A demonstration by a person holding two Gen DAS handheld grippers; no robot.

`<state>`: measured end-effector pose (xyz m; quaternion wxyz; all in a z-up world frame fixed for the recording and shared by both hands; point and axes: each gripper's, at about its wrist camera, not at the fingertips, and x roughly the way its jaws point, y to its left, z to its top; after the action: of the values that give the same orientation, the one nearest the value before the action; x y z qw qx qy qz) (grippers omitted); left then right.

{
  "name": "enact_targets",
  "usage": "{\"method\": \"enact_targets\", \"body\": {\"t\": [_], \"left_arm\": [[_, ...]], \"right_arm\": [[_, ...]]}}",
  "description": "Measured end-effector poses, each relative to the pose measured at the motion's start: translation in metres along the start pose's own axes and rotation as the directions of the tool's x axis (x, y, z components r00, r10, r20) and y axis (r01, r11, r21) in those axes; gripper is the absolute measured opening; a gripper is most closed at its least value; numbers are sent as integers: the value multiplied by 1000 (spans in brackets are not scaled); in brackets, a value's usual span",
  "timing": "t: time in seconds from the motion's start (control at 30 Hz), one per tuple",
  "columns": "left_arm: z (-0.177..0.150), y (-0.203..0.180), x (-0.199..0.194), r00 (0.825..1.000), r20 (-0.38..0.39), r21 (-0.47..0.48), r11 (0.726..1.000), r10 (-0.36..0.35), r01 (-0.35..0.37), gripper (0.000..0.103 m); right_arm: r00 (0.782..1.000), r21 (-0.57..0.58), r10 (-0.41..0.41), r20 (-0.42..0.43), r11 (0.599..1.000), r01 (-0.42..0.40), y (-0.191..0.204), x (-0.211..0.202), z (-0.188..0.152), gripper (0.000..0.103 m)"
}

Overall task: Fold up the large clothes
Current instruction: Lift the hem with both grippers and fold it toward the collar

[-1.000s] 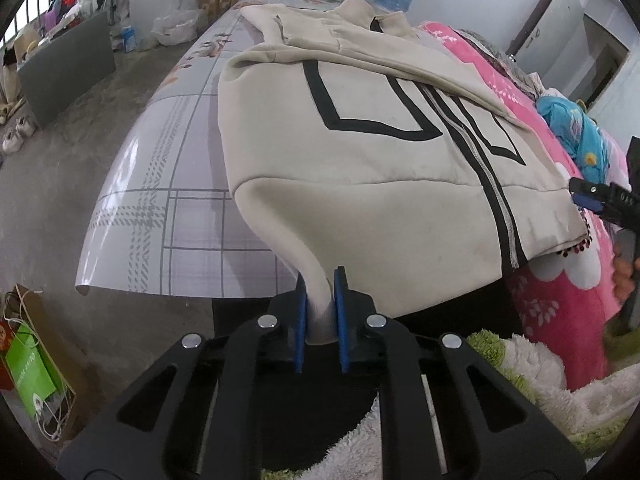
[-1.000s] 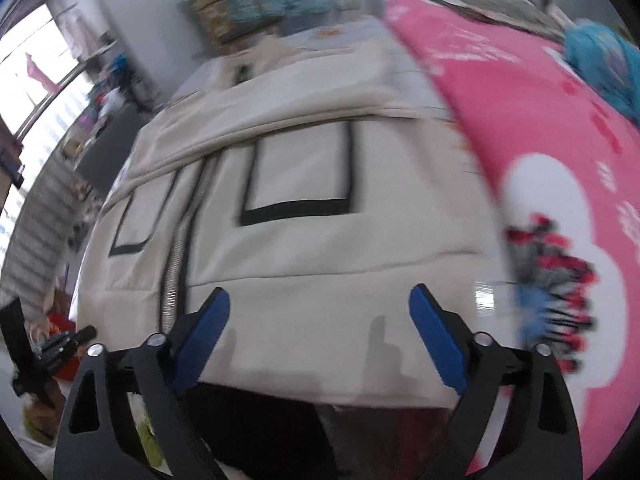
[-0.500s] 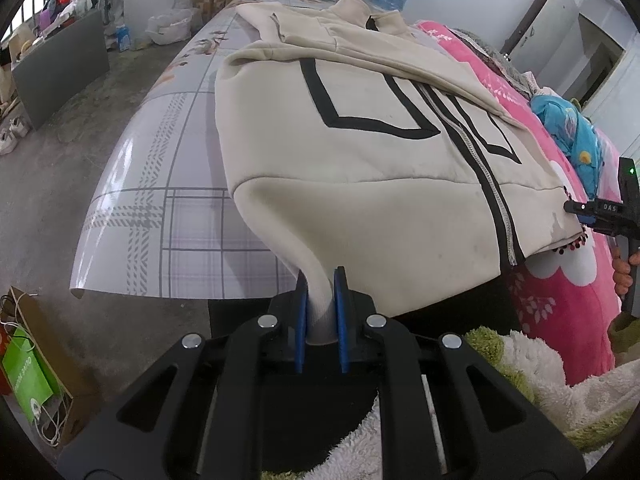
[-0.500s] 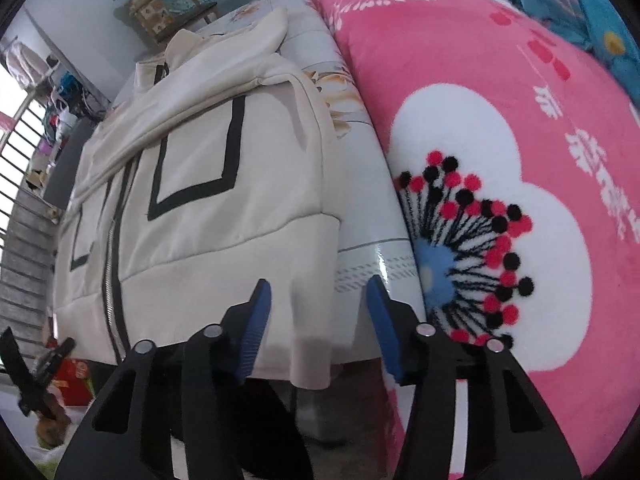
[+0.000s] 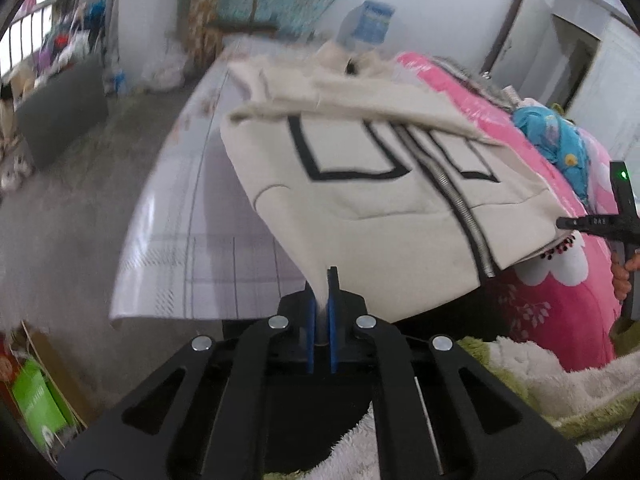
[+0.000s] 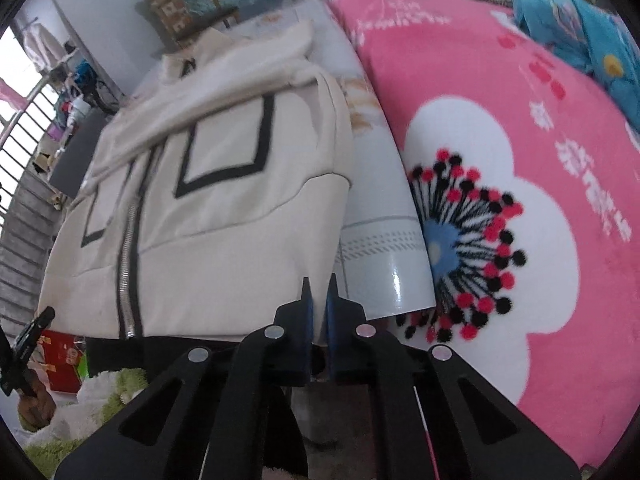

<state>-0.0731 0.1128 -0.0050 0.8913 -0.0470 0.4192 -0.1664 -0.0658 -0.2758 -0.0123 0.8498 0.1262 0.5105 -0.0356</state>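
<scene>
1. A big cream jacket (image 5: 360, 200) lies on a shiny table (image 5: 192, 216); it has black box shapes and a silver zip (image 6: 127, 256) running down its front; its bottom edge hangs over the near end of the table.

2. The left gripper (image 5: 321, 292) is pinched tight on one bottom corner of the jacket; the cloth is pulled up into a thin point between the blue pads (image 5: 333, 320); that corner is lifted off the table.

3. The right gripper (image 6: 319, 300) has just been closing; now its jaws are squeezed on the other bottom corner of the jacket; a thin strip of cream cloth shows between its two blue pads.

4. In the left view the right gripper also shows at the far right side, as a black tool at the jacket's edge, with a bit of the person's hand (image 5: 624, 276) under it; in the right view the left gripper shows at the bottom left edge.

5. A pink blanket (image 6: 520, 160) with a big white flower lies just beside the table, on the right; a blue cloth (image 6: 580, 28) sits on the far part of the blanket.

6. A fluffy white and green thing (image 5: 540, 380) lies low down near the grippers; a green box (image 5: 36, 404) stands on the gray floor (image 5: 72, 216) to the left; the left view is a little blurry.
</scene>
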Motion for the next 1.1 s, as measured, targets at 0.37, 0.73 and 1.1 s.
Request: {"method": "enact_targets", "body": {"t": [0.37, 0.73, 1.1], "left_arm": [[-9, 17, -49, 995, -25, -57, 994, -95, 93, 4], [40, 45, -25, 972, 59, -200, 951, -228, 236, 4], [111, 90, 62, 989, 48, -326, 934, -140, 148, 10]], "right_arm": [[995, 2, 95, -30, 995, -95, 2, -40, -30, 5], [957, 138, 267, 110, 950, -281, -5, -33, 12, 6], [937, 221, 290, 197, 918, -331, -5, 36, 103, 6]]}}
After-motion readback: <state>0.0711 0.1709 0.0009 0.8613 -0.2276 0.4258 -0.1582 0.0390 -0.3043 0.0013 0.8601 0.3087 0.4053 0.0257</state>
